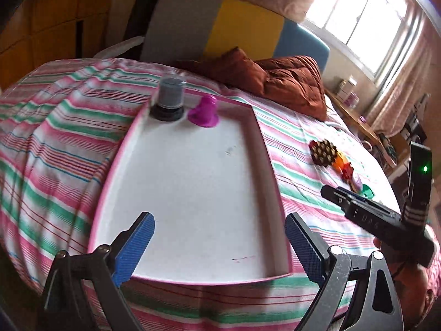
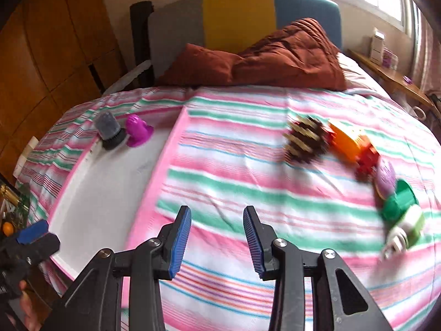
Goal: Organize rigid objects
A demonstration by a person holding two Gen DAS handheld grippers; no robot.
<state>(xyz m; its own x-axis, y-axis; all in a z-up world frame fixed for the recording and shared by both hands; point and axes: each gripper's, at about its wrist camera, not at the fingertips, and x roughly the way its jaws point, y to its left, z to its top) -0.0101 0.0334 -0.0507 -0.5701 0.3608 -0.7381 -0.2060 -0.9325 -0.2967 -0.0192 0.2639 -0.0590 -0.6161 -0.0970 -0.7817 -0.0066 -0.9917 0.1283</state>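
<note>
A white tray with a pink rim [image 1: 256, 127] [image 2: 176, 135] lies on the striped bed. At its far end stand a grey jar on a black base [image 1: 169, 96] [image 2: 109, 128] and a magenta plastic piece [image 1: 205, 110] [image 2: 137, 129]. My left gripper [image 1: 219, 245] hangs open over the tray's near end, nothing between its blue pads. To the right on the sheet lie a brown studded piece [image 1: 322, 153] [image 2: 307, 139], an orange and red toy [image 2: 352, 144], a lilac piece [image 2: 384, 178], a green cup [image 2: 399, 200] and a white-green object [image 2: 406, 227]. My right gripper [image 2: 217, 241] is open and empty above the sheet.
A rust-coloured duvet and pillow [image 2: 261, 55] lie at the bed's head against a grey, yellow and blue headboard [image 2: 237, 19]. A wooden shelf [image 2: 391, 74] with small boxes runs under the window on the right. Wooden cupboards [image 2: 41, 55] stand to the left.
</note>
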